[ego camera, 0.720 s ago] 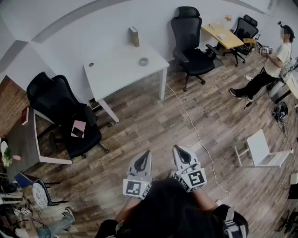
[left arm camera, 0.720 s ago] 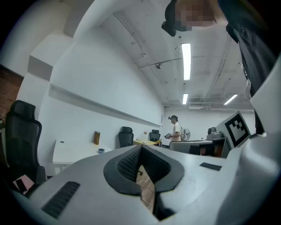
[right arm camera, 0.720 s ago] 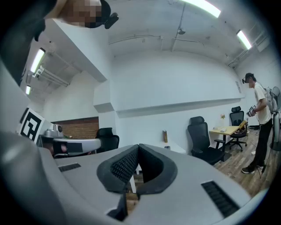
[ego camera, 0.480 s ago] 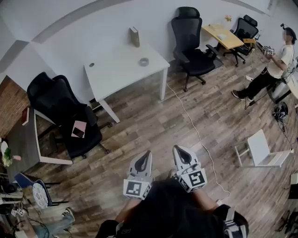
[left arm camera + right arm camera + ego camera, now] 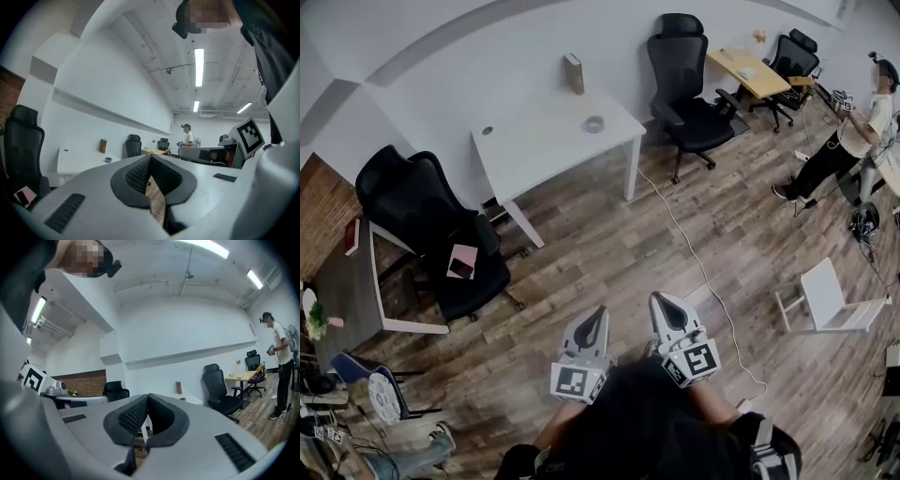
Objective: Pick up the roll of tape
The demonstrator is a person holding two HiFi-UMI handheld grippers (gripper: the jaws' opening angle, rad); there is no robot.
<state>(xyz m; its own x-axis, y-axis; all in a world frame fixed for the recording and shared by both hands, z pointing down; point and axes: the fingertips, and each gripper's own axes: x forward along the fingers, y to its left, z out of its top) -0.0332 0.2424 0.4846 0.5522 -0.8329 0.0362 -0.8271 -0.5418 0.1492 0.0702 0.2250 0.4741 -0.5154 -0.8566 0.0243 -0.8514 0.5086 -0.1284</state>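
Two white-shelled tools, the left gripper (image 5: 593,317) and the right gripper (image 5: 662,304), point level over a grey-brown wood-plank floor (image 5: 609,253), their ribbed black fingers (image 5: 136,176) closed on nothing. The small grey roll of tape (image 5: 594,124) lies well ahead on a white rectangular tabletop (image 5: 534,150), near a tall brown box (image 5: 573,73). Only the gripper views show the ceiling strip lights (image 5: 198,67).

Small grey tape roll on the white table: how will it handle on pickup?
The small grey tape roll lies flat on the white table, so it probably won't roll unless tipped on edge. It looks small and hollow, so likely light. Its rounded rim may slip in a pinch; detail is too small to tell.
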